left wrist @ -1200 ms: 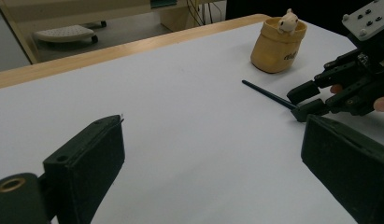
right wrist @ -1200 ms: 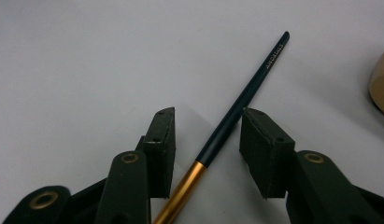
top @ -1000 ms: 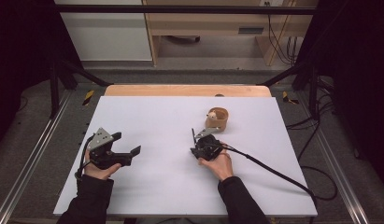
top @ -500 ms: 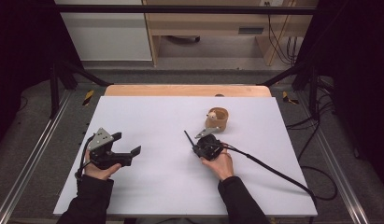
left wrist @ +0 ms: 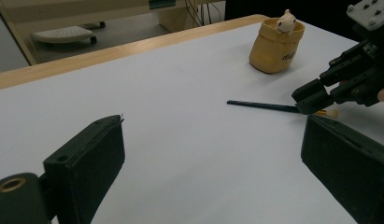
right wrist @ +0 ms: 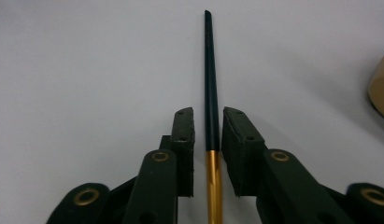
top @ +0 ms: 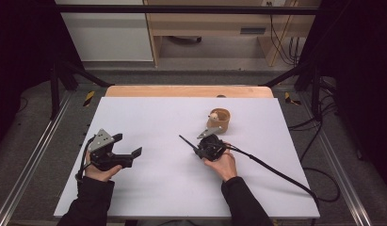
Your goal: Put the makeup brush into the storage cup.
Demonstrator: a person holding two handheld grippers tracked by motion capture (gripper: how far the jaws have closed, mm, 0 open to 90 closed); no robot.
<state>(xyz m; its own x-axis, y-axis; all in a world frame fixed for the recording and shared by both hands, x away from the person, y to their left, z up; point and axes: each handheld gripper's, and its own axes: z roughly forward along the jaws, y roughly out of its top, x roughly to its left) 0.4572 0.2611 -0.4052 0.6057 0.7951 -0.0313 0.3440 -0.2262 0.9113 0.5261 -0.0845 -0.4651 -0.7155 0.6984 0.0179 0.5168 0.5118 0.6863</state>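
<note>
A thin dark paintbrush [top: 189, 143] with a gold ferrule lies on the white table [top: 153, 117], its handle pointing up-left. My right gripper [top: 200, 150] straddles the ferrule end. In the right gripper view the paintbrush [right wrist: 210, 84] runs between the jaws of the right gripper [right wrist: 208, 116], which are slightly open, with thin gaps on both sides. My left gripper [top: 129, 145] rests at the table's left, wide open with nothing in it. In its own view the left gripper [left wrist: 213, 154] faces the paintbrush [left wrist: 262, 106] and the right gripper [left wrist: 313, 98].
A tan pouch [top: 218, 120] with a small toy animal peeking out stands just beyond the right gripper, seen also as the tan pouch [left wrist: 273, 46] and the pouch edge [right wrist: 380, 88]. The right gripper's cable [top: 276, 169] trails off the table's right edge.
The brush stood up in the right gripper a second ago and has tipped down to the left onto the table. The left gripper has stayed still.
</note>
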